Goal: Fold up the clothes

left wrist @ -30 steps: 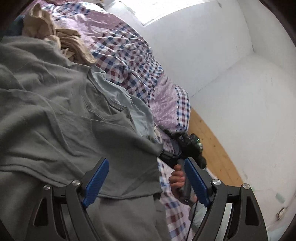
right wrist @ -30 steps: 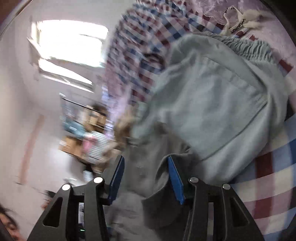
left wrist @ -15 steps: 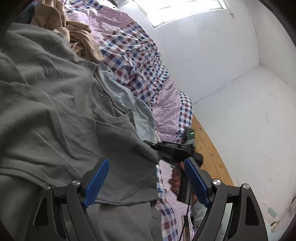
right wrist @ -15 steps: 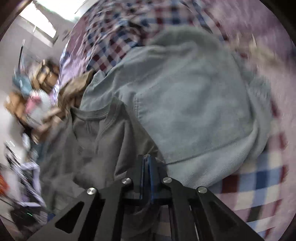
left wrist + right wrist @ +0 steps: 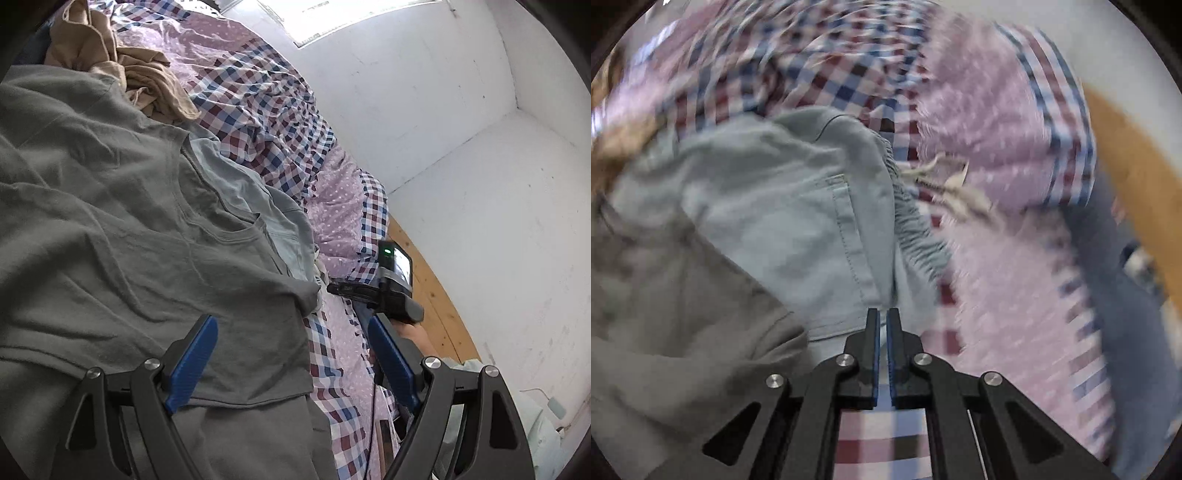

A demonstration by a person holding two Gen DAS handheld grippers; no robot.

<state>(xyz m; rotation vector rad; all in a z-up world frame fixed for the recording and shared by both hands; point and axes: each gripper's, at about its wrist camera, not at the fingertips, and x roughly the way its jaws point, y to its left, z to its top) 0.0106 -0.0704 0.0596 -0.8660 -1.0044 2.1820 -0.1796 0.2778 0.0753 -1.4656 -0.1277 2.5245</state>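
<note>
Spread flat across the bed (image 5: 280,122), on its checked and dotted cover: a grey T-shirt (image 5: 129,240), neckline toward the far side, one hem running just ahead of the left hand-held gripper (image 5: 291,321). Partly overlaps a pair of pale blue shorts (image 5: 768,206) with a gathered elastic waist and a stitched pocket. Beyond both, a crumpled tan garment (image 5: 147,81) in a heap.

Left hand-held gripper: spread wide above the shirt's lower part, nothing between the blue pads. Right hand-held gripper (image 5: 882,314): pressed shut, tips at the shirt's near corner, where the cloth rises to a small peak toward them in the left wrist view. No cloth plain between the pads in the blurred right wrist view, so cannot tell whether the corner is truly pinched.

Likely handling: light, limp jersey knit, no stiffness at all. Sags and stretches from any single point, drags over the bed cover rather than sliding freely, keeps wrinkles until smoothed. Not fragile, not slippery.

Best taken at doubled, stitched edges: hem corners, shoulder seams or sleeve ends, one in each gripper, so the panel hangs even. Worth avoiding a pinch mid-panel, which only bunches it, and worth catching the shirt alone, not the shorts beneath.
</note>
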